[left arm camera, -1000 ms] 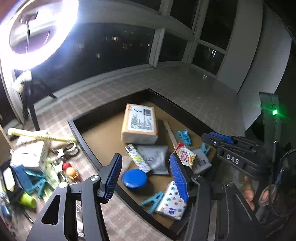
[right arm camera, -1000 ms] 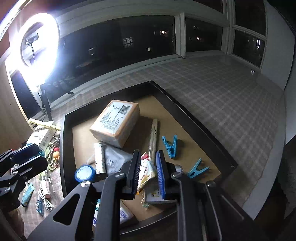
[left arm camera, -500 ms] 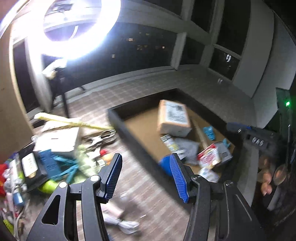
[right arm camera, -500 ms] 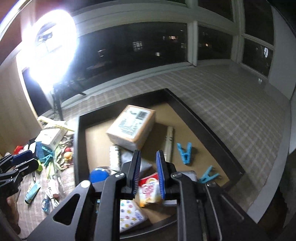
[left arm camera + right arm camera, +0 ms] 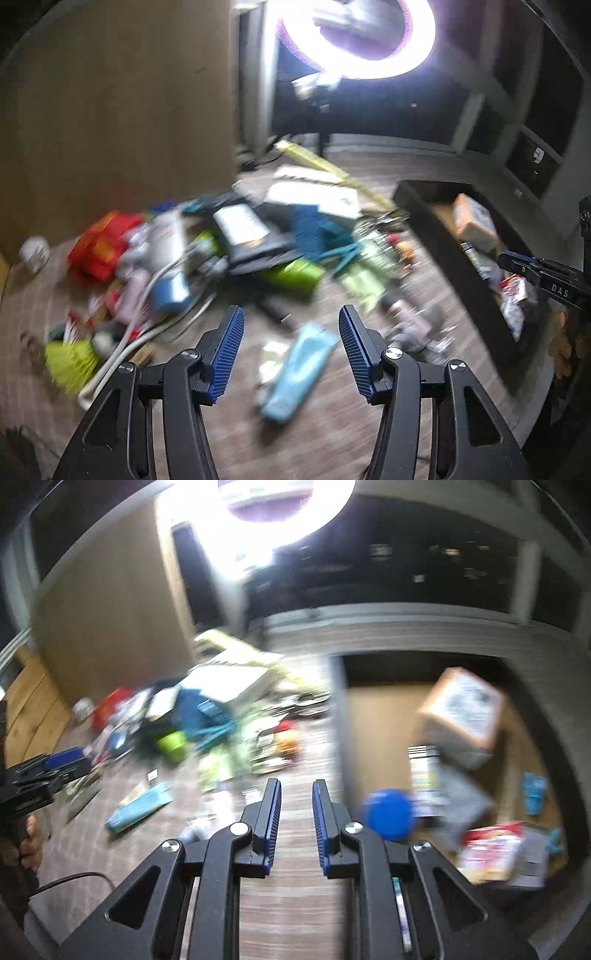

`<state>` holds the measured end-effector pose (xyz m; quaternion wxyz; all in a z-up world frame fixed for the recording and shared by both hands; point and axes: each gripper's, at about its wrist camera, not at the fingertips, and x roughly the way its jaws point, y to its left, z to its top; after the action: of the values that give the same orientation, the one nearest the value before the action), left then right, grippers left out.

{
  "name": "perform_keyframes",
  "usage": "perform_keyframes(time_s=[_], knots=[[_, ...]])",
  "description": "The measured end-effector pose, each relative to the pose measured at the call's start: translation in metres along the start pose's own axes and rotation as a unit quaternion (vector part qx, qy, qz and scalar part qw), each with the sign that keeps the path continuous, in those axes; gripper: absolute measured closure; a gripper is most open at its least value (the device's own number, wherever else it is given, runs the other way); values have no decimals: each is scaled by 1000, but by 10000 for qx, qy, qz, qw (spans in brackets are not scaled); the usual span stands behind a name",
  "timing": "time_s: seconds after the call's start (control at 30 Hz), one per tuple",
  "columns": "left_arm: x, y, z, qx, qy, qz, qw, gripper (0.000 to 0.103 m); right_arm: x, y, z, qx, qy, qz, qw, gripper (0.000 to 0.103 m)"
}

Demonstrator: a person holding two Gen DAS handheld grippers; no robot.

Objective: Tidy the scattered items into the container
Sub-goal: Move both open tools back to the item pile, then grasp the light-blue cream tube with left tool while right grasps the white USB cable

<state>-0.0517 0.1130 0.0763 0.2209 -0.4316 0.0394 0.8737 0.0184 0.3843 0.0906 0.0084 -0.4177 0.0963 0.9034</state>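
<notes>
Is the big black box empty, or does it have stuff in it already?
It already has stuff in it. Inside the black box lie a cardboard parcel, a blue round lid and a red-and-white packet.

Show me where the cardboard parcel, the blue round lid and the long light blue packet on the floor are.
cardboard parcel (image 5: pixel 465 705), right wrist view, its labelled top face.
blue round lid (image 5: pixel 389 814), right wrist view, middle of its top.
light blue packet (image 5: pixel 301 371), left wrist view, middle of its length.

Ribbed blue pads (image 5: pixel 225 350) on matt black plastic fingers. Brown cardboard parcel (image 5: pixel 461 709) with a paper label. Matt dark tray (image 5: pixel 443 236), plain brown floor inside. Woven checked cloth (image 5: pixel 291 904) beneath.
</notes>
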Motion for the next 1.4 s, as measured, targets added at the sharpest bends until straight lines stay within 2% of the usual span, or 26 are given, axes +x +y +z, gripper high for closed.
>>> perform_keyframes(time_s=[0.17,0.3,0.4,0.47,0.6,0.8,0.9,1.0,1.07,1.13,1.27,1.4], knots=[[6,16,-31,-6,238,39,9997,54,32,63,-9,-553,447,731,9948,86],[13,22,-47,109,347,184,9992,54,56,112,-13,-1010,731,933,9878,85],[16,30,-51,30,422,214,9989,58,65,130,-12,-1178,856,944,9848,85],[16,33,-52,40,408,229,9989,58,63,130,-11,-1193,832,872,9855,85],[13,27,-53,127,419,-49,9990,58,52,105,-13,-1044,822,665,9889,85],[27,-10,-59,739,526,-283,9955,58,37,48,-29,-620,967,508,9921,85],[37,-20,-62,904,625,-295,9935,58,34,35,-36,-508,994,453,9927,85],[42,-24,-60,952,706,-401,9921,58,33,32,-37,-413,978,565,9927,84],[43,-27,-58,998,742,-488,9910,58,37,38,-36,-470,1009,692,9914,79],[43,-29,-58,1027,755,-519,9905,58,44,46,-37,-641,1085,632,9900,73],[46,-33,-56,974,791,-646,9900,58,56,53,-42,-749,1313,669,9862,74],[51,-39,-54,994,758,-618,9902,58,63,53,-44,-805,1378,638,9851,74]])
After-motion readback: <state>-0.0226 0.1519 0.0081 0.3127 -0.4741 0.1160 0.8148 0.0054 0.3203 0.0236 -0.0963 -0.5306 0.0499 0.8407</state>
